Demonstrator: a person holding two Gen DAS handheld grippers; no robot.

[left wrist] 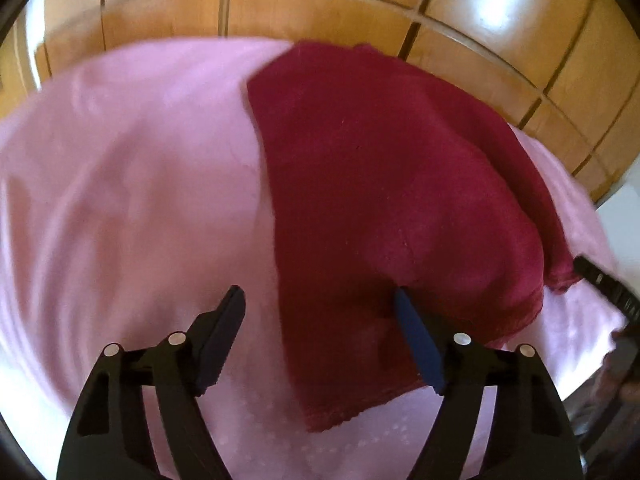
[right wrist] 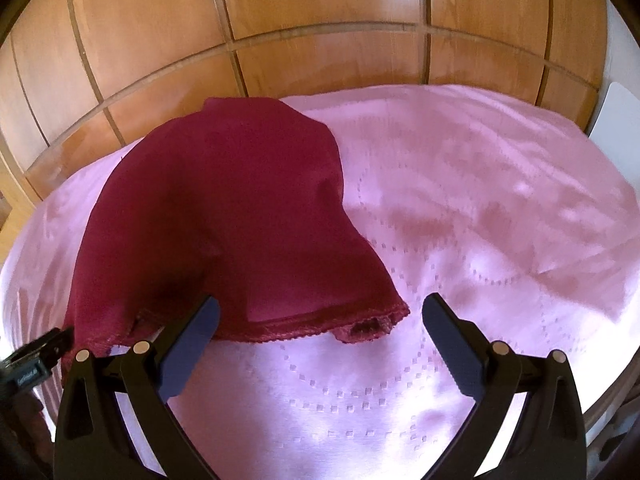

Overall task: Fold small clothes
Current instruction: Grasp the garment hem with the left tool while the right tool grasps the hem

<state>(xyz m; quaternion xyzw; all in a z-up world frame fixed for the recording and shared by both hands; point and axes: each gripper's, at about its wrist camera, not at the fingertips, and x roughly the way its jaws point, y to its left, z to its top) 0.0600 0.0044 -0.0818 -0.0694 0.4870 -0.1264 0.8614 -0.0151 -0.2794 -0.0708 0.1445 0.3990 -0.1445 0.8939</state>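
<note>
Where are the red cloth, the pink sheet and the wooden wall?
red cloth (right wrist: 224,216), right wrist view, middle of the fabric
pink sheet (right wrist: 480,208), right wrist view, bare patterned part
wooden wall (right wrist: 320,12), right wrist view, upper panel

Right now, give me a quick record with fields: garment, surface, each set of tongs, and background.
garment: dark red cloth, partly bunched, lace-trimmed hem nearest the right camera
surface: pink patterned bedspread
left tongs: open, one finger over the cloth's near edge
right tongs: open, straddling the hem corner, nothing gripped
background: wooden panelled doors
</note>
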